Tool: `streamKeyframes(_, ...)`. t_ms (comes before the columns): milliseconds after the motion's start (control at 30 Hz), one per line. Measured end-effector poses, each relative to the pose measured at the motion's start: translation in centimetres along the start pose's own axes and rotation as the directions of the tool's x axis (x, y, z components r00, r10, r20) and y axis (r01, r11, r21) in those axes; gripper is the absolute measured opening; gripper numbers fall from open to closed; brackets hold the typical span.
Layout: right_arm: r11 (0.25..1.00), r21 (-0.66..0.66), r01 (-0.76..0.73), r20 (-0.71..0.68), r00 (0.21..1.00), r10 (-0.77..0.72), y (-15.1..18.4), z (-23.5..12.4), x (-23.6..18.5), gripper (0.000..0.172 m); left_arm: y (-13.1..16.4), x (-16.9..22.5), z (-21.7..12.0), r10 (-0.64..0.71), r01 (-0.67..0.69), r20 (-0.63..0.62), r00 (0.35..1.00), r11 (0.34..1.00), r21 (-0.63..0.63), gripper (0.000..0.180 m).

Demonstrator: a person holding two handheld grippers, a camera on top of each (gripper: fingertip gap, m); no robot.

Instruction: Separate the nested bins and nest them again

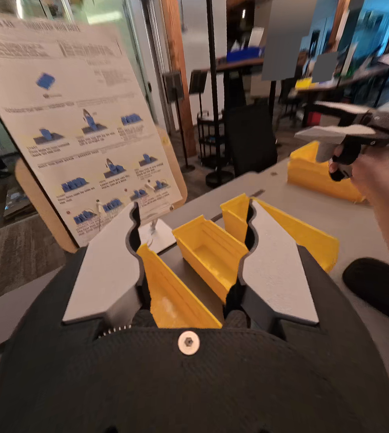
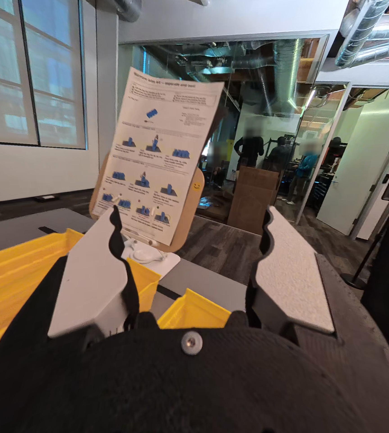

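Hovering left gripper (image 1: 193, 206) fingers spread, nothing gripped | right gripper (image 2: 190, 216) fingers wide apart, empty | yellow bins (image 1: 210, 253) lie separated on bench (image 1: 306, 192) | next likely re-nesting: grip one wall squarely, lower straight into neighbour.

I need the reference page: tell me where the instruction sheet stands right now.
In the left wrist view the instruction sheet stands on a stand at the table's far left edge, behind the yellow bins.

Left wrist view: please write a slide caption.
Open left gripper above separated yellow bins on the table.
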State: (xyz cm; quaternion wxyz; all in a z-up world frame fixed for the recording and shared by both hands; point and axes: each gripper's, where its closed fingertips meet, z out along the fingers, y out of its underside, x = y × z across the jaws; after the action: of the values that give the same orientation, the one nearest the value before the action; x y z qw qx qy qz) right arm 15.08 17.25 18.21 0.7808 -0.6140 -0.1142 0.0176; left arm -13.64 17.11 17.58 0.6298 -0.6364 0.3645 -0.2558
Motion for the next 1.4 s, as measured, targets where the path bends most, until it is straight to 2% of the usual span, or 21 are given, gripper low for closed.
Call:
streamKeyframes(67,0.994,0.105,0.039,-0.045,0.998,-0.034,1.7,0.1,1.0,0.09,2.5,0.0,1.9,0.036,-0.032,0.03,0.999,0.992,-0.123,0.098)
streamKeyframes(133,0.997,0.051,0.065,-0.06,0.996,-0.062,3.8,0.7,1.4,0.091,4.5,-0.6,3.2,0.069,-0.051,0.073,0.995,0.975,-0.218,0.099)
streamKeyframes(200,0.997,0.035,0.071,-0.066,0.995,-0.069,4.4,1.0,1.4,0.091,6.3,-1.7,4.1,0.076,-0.036,0.126,0.989,0.955,-0.295,0.101)
streamKeyframes(267,0.994,0.041,0.097,-0.055,0.994,-0.094,4.6,1.3,1.1,0.091,8.5,-2.9,4.7,0.049,0.02,0.176,0.983,0.93,-0.366,0.107)
streamKeyframes(367,0.995,-0.006,0.099,-0.073,0.992,-0.099,5.9,1.9,2.1,0.092,12.2,-4.7,5.4,-0.021,0.135,0.249,0.968,0.882,-0.452,0.126)
streamKeyframes(433,0.997,-0.028,0.068,-0.088,0.994,-0.07,6.7,2.3,2.8,0.092,15.2,-5.9,5.3,-0.063,0.224,0.295,0.954,0.803,-0.553,0.141)
streamKeyframes(567,0.999,-0.048,-0.013,-0.068,0.998,0.009,7.5,2.4,3.5,0.093,17.8,-6.4,5.7,-0.194,0.374,0.333,0.923,0.657,-0.654,0.144)
streamKeyframes(700,0.997,-0.002,-0.079,-0.062,0.995,0.079,6.3,1.5,4.5,0.093,20.4,-6.0,5.3,-0.16,0.406,0.379,0.912,0.496,-0.767,0.15)
streamKeyframes(800,0.991,0.025,-0.13,-0.058,0.99,0.131,5.6,0.8,5.2,0.092,21.7,-6.8,4.8,-0.081,0.417,0.425,0.901,0.425,-0.803,0.154)
streamKeyframes(1000,0.981,0.031,-0.193,-0.073,0.978,0.195,6.1,0.6,6.5,0.092,24.4,-6.4,4.6,-0.121,0.49,0.476,0.871,0.295,-0.82,0.155)
streamKeyframes(1100,0.975,0.005,-0.223,-0.056,0.973,0.223,6.7,0.9,6.4,0.092,25.5,-6.2,4.6,-0.103,0.489,0.479,0.872,0.244,-0.837,0.145)
streamKeyframes(1133,0.973,-0.002,-0.23,-0.051,0.972,0.23,6.9,0.9,6.3,0.092,25.7,-6.2,4.7,-0.09,0.483,0.475,0.875,0.234,-0.844,0.135)
streamKeyframes(1400,0.965,-0.051,-0.259,-0.017,0.966,0.258,7.8,1.4,5.7,0.091,25.7,-6.5,4.6,-0.063,0.486,0.483,0.873,0.174,-0.856,0.121)
